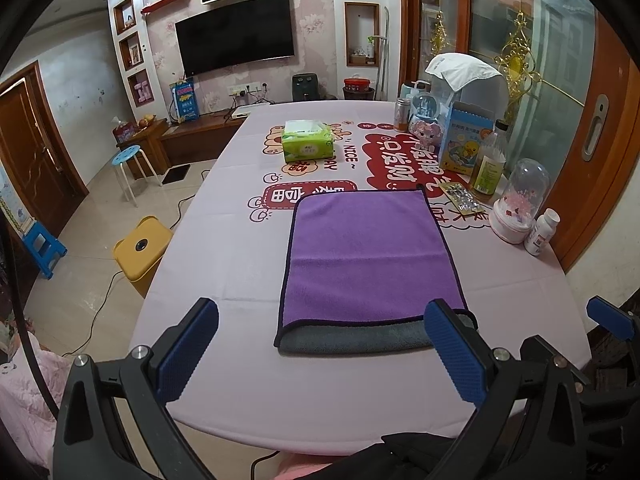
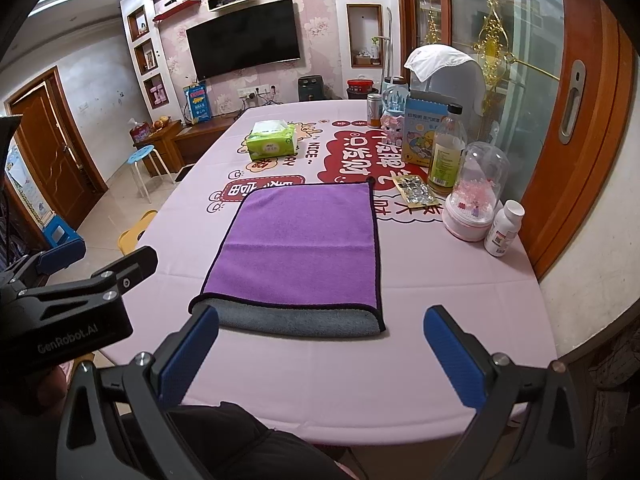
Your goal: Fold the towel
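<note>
Both black gripper frames carry blue textured pads, silver screws, "GenRobot.AI" lettering.

On my worktop, a green tissue pack sits at twelve o'clock. Toward two o'clock I see a blue carton, an oil bottle, a foil blister pack, a glass dome ornament and a white pill bottle. A yellow stool stands at nine o'clock, and a television hangs beyond.
</note>
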`<state>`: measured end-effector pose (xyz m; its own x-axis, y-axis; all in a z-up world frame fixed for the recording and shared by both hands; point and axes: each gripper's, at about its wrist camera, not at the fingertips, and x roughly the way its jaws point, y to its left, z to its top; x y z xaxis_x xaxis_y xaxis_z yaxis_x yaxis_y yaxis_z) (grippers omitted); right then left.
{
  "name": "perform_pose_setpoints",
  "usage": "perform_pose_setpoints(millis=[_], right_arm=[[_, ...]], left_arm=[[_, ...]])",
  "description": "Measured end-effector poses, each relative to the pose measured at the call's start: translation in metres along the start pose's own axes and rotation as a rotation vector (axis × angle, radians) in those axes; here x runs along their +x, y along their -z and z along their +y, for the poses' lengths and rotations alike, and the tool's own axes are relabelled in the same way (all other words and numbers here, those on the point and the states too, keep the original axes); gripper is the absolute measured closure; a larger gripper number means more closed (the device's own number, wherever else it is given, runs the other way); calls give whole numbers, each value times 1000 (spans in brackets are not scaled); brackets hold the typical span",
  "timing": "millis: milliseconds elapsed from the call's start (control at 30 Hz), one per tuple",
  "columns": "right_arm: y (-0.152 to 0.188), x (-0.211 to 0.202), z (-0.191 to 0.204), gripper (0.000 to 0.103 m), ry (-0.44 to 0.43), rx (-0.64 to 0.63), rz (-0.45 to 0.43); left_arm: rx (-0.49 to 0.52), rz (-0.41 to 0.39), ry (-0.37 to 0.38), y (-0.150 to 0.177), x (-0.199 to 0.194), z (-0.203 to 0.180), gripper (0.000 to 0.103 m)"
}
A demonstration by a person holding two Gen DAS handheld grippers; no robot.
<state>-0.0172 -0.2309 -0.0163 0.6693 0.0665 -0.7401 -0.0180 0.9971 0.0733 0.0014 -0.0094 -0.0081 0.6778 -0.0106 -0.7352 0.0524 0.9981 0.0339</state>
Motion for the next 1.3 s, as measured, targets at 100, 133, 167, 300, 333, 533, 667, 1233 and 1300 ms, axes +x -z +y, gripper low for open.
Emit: perform_pose_setpoints(millis=[100, 133, 167, 300, 333, 533, 667, 1233, 1300], right_arm=[[1, 2, 1, 0, -2, -3, -1], [0, 3, 2, 0, -5, -5, -2], [-2, 3, 3, 0, -7, -8, -3], [-1, 2, 2, 0, -10, -10, -3], [-1, 2, 2, 0, -8, -8, -3], [4, -5, -9, 0, -19, -8, -4], [5, -6, -10, 0, -23, -7, -2], [-3, 2, -21, 0, -54, -2, 15], [-7, 6, -23, 0, -43, -10, 7]], left_arm=[[-1, -3, -3, 2, -1, 1, 1], [-2, -3, -5, 6, -7, 0, 1], [-4, -4, -6, 7, -8, 1, 1], [-8, -2, -20, 10, -12, 1, 1], [-9, -1, -23, 10, -14, 2, 1], [-10, 8, -31, 13, -17, 3, 1], [-9, 19, -34, 16, -19, 3, 1], [28, 109, 6, 3, 9, 11, 1], [45, 120, 1, 1, 16, 12, 1]])
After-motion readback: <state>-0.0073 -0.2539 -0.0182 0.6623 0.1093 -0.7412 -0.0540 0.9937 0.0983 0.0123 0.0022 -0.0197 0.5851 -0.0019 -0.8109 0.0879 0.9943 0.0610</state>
